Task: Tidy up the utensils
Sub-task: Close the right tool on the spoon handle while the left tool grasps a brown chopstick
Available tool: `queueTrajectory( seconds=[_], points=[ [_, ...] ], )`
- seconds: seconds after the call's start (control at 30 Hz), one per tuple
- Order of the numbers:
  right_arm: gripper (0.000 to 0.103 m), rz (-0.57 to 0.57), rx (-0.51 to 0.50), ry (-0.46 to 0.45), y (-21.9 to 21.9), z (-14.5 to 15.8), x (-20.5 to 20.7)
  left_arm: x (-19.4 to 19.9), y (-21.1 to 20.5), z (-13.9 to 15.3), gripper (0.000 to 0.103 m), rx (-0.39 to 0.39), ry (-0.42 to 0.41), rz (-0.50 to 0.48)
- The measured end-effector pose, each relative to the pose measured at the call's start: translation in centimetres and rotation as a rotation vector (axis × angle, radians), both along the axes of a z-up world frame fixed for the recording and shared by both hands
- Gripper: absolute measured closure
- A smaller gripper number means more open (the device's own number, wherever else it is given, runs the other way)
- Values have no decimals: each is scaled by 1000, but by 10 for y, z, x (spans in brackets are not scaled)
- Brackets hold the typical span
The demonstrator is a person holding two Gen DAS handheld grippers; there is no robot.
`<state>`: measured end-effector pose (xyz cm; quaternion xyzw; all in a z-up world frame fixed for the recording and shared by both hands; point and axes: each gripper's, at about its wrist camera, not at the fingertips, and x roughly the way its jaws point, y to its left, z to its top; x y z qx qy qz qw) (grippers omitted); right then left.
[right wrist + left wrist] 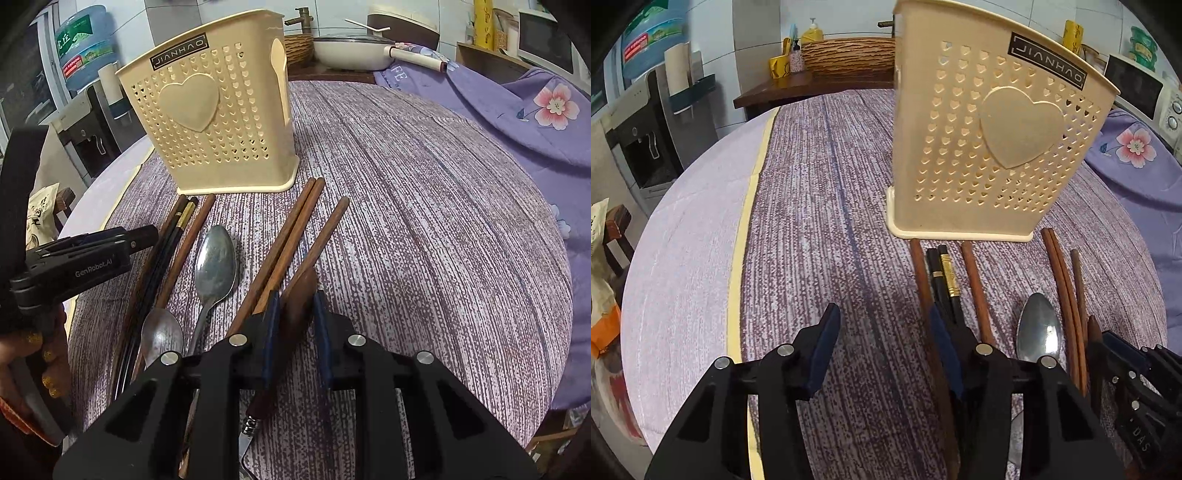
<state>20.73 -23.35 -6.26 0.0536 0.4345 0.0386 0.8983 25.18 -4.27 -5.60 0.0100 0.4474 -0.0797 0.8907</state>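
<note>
A cream perforated utensil holder [993,147] with a heart stands upright on the table; it also shows in the right wrist view [218,122]. In front of it lie brown chopsticks [288,236], black chopsticks [173,236], a large metal spoon [216,262] and a smaller spoon [160,336]. My right gripper [297,306] has its pads on either side of a wooden-handled utensil [299,295] lying on the cloth; contact is unclear. My left gripper [882,328] is open and empty above the cloth, left of the utensils. The left gripper also shows at the right wrist view's left edge [110,243].
The table has a purple striped cloth [820,192] with a pale border at left. A floral purple cloth [517,110] lies at the right. A pan [354,51], a woven basket [849,55], a water dispenser [646,140] and a microwave [1145,92] stand behind.
</note>
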Motion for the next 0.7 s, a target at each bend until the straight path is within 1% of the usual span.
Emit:
queueTrajectory(
  seconds=[0.1, 0.23, 0.43, 0.5, 0.53, 0.6, 0.67, 0.7],
  points=[
    [83, -1, 3, 0, 0, 0, 0, 1, -4, 0, 53, -7, 2, -10],
    [83, -1, 13, 0, -2, -1, 0, 2, -8, -1, 53, 21, -18, -9],
    [83, 2, 16, -3, -4, -2, -1, 1, 2, -3, 52, 9, -5, -1],
    [83, 1, 8, -6, -2, -2, 0, 3, -1, -3, 53, 12, -1, -7],
    [83, 2, 3, -8, -1, -1, 0, 3, -3, -4, 55, 12, 2, -8],
    [83, 1, -3, -7, 0, -1, 0, 6, -11, -6, 55, 31, 4, -16],
    [83, 1, -3, -4, 0, -1, 0, 6, -20, -8, 55, 81, -12, -21],
    [83, 1, -2, -2, 0, -1, -1, 6, -21, -8, 55, 87, -14, -22]
  ],
)
